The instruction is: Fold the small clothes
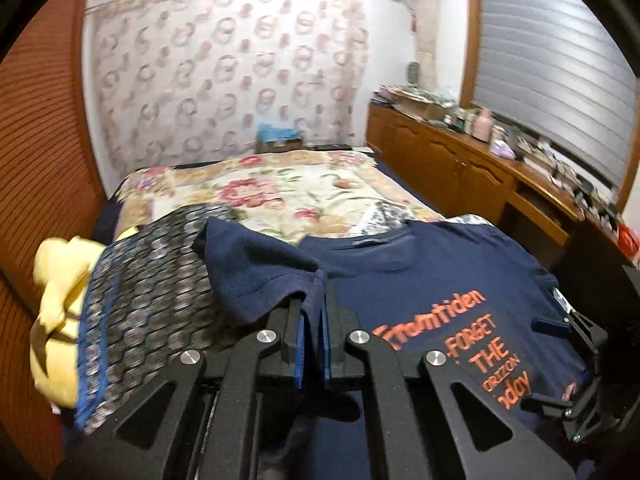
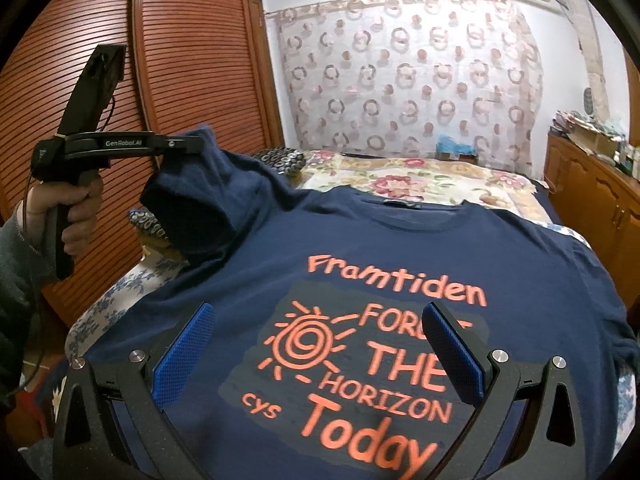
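Note:
A navy T-shirt (image 2: 420,240) with orange lettering lies face up on the bed, spread out in front of me. In the left wrist view my left gripper (image 1: 314,294) is shut on the shirt's left sleeve (image 1: 256,268), which is lifted off the bed and folded over toward the chest. The right wrist view shows that left gripper (image 2: 196,145) held in a hand (image 2: 78,216), with the raised sleeve (image 2: 192,196) hanging from its tip. My right gripper (image 2: 319,314) stands open over the shirt's print, nothing between its blue pads (image 2: 188,356). The right gripper (image 1: 551,364) also appears at the shirt's right edge.
The bed carries a floral cover (image 1: 280,192). A dark patterned garment (image 1: 148,292) and a yellow one (image 1: 60,292) lie left of the shirt. A louvred wooden wardrobe (image 2: 188,60) stands on the left, a cluttered wooden sideboard (image 1: 460,160) along the right wall.

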Demonstrator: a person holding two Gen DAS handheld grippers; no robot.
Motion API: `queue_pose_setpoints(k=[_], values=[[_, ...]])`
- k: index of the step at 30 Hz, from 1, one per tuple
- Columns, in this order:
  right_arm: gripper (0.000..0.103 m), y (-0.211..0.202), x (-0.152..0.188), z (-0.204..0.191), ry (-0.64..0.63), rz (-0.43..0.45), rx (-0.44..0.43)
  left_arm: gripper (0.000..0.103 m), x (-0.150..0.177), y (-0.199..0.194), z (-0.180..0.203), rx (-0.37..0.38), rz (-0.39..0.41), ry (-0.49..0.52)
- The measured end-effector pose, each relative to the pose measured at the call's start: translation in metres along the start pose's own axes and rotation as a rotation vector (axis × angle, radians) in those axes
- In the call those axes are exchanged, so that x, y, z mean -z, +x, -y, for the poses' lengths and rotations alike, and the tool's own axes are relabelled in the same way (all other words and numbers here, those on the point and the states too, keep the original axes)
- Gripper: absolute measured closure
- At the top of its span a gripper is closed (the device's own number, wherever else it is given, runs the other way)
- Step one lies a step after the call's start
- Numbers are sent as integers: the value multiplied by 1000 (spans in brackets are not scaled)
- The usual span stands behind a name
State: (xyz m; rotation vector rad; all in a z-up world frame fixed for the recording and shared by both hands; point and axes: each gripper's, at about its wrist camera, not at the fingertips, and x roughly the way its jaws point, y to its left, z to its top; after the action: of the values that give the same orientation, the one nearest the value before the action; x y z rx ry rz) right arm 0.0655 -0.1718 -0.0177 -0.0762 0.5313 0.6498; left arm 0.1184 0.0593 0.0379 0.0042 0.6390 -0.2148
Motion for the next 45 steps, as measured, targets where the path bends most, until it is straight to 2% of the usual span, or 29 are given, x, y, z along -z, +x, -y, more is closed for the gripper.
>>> queue_pose_setpoints(k=[6, 9, 11, 14, 21, 24, 28, 30, 31, 33, 37, 45], values=[[0, -1, 5, -5, 28, 2, 27, 95, -4, 22, 32, 40, -33, 33], [0, -2, 6, -7, 39, 0, 37, 86, 0, 19, 39, 64, -31, 39], [0, -2, 7, -9, 45, -1, 42, 73, 1, 14, 42, 84, -21, 40], [0, -2, 7, -13, 52, 0, 46, 64, 4, 3, 43, 107, -5, 34], [0, -2, 9, -13, 46, 0, 46, 62, 21, -13, 38, 77, 16, 20], [0, 0, 3, -8, 34, -11, 44, 55, 33, -18, 32, 58, 22, 10], [0, 5, -9, 0, 5, -21, 44, 32, 47, -25, 25, 13, 42, 9], [1, 8, -16, 1, -14, -27, 39, 28, 54, -28, 21, -4, 51, -3], [1, 9, -18, -1, -25, -30, 36, 22, 56, -28, 18, -21, 56, -14], [3, 15, -23, -3, -45, -39, 29, 22, 60, -30, 11, -65, 65, -38], [7, 29, -33, -7, -82, -63, -3, 21, 70, -33, 4, -67, 69, -65], [22, 81, -51, -12, -121, -156, -97, 21, 91, -35, -9, -99, 57, -80]])
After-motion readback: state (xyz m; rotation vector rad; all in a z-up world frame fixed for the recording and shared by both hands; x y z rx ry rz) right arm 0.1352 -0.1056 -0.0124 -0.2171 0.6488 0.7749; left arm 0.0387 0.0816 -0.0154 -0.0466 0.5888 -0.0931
